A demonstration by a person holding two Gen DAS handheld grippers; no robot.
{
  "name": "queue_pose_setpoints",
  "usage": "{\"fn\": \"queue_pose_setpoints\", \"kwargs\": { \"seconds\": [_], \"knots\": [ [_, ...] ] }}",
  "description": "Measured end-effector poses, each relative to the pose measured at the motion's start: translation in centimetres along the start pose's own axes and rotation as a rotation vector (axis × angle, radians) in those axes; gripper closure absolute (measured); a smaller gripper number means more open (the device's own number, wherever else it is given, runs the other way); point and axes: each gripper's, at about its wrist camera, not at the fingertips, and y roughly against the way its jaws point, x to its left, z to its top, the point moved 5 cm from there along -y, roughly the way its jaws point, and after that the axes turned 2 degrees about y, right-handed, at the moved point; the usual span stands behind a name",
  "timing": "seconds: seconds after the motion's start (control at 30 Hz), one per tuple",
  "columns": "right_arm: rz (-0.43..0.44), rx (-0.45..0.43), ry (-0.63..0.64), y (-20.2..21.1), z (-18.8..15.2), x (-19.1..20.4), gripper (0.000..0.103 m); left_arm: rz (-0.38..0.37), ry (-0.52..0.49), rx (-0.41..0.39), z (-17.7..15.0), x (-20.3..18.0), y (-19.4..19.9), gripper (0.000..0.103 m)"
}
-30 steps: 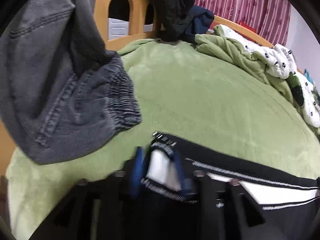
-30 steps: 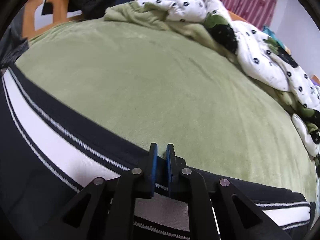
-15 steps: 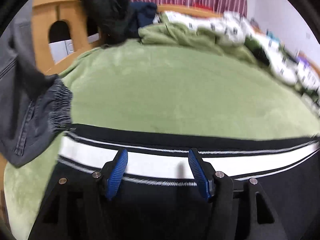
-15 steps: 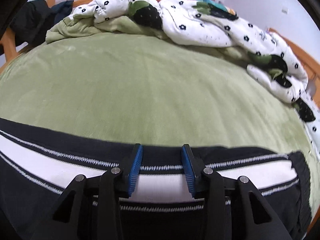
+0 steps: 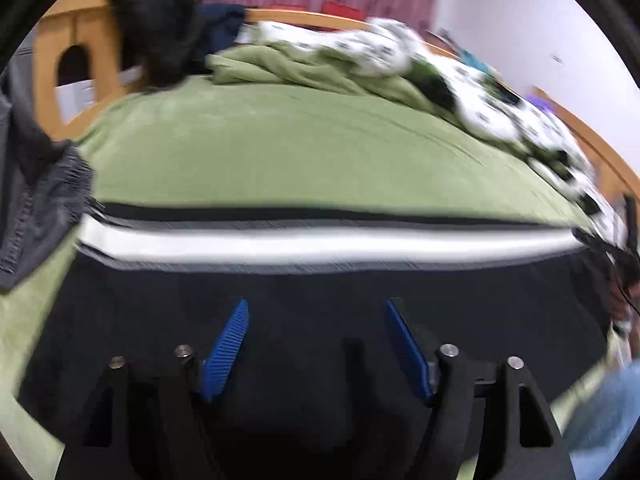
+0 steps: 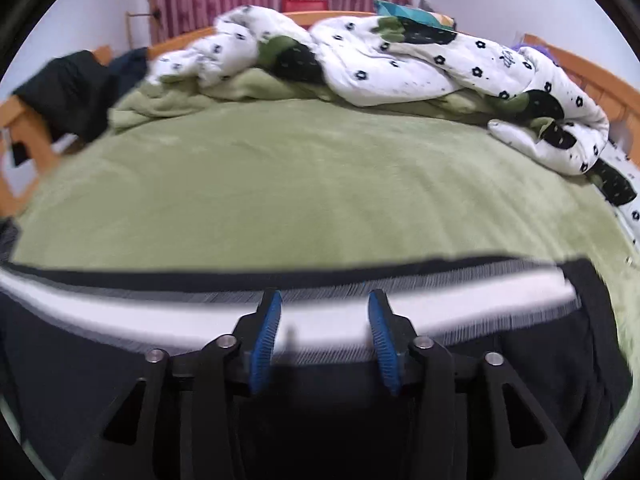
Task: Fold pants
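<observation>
Black pants (image 5: 320, 312) with a white side stripe lie flat across the near edge of the green bed (image 5: 288, 152); they also show in the right wrist view (image 6: 120, 344). My left gripper (image 5: 316, 308) is open and empty, its blue pads (image 5: 224, 348) above the black cloth, back from the stripe. My right gripper (image 6: 324, 300) is open and empty, its blue pads (image 6: 264, 340) over the white stripe (image 6: 332, 320) near the right end of the pants.
Grey jeans (image 5: 36, 200) hang at the left by the wooden bed frame (image 5: 80, 60). A white flowered quilt (image 6: 420, 68) and a green blanket (image 6: 192, 96) are piled at the back. Dark clothes (image 5: 160, 28) drape over the frame. Light blue cloth (image 5: 600, 412) shows at the right.
Both grippers let go of the striped edge of the pants and opened wide. Both have drawn back towards me, so the pants now lie flat across the bed.
</observation>
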Motion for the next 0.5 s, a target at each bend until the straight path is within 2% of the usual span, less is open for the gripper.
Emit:
{"fn": "queue_pose_setpoints", "kwargs": {
  "seconds": [0.07,0.1,0.13,0.2,0.23,0.3,0.33,0.37,0.43,0.47,0.5],
  "knots": [
    [-0.009,0.012,0.025,1.6,-1.7,-0.2,0.055,-0.015,-0.049,0.035,-2.3,-1.3,-0.3,0.034],
    [-0.018,0.02,0.03,2.1,-2.5,-0.4,0.055,0.022,-0.07,0.046,-3.5,-1.4,-0.5,0.034],
    [-0.029,0.037,0.025,2.7,-3.6,-0.9,0.055,0.088,-0.092,0.05,-4.9,-1.4,-0.6,0.032],
    [-0.044,0.073,-0.008,3.8,-5.2,-2.0,0.055,0.13,-0.119,-0.007,-6.4,-0.9,0.4,0.03],
    [-0.053,0.083,-0.028,4.6,-5.9,-2.8,0.055,0.149,-0.111,-0.021,-6.7,-0.1,1.1,0.023],
    [-0.077,0.086,-0.048,5.9,-6.7,-3.6,0.055,0.166,-0.075,-0.024,-6.8,1.9,2.0,0.016],
    [-0.092,0.078,-0.061,6.8,-7.0,-4.0,0.055,0.172,-0.05,-0.028,-6.9,3.3,2.6,0.016],
    [-0.1,0.071,-0.073,7.6,-7.0,-4.2,0.055,0.208,-0.041,-0.036,-6.5,4.8,2.8,0.016],
    [-0.105,0.05,-0.092,9.0,-6.6,-4.1,0.055,0.352,-0.005,-0.055,-6.1,8.5,3.5,0.018],
    [-0.104,0.038,-0.099,9.6,-6.3,-3.9,0.055,0.406,0.052,-0.049,-6.1,10.8,4.1,0.02],
    [-0.107,0.023,-0.104,10.3,-5.7,-3.5,0.055,0.372,0.131,-0.044,-6.3,12.8,4.9,0.024]
  ]
}}
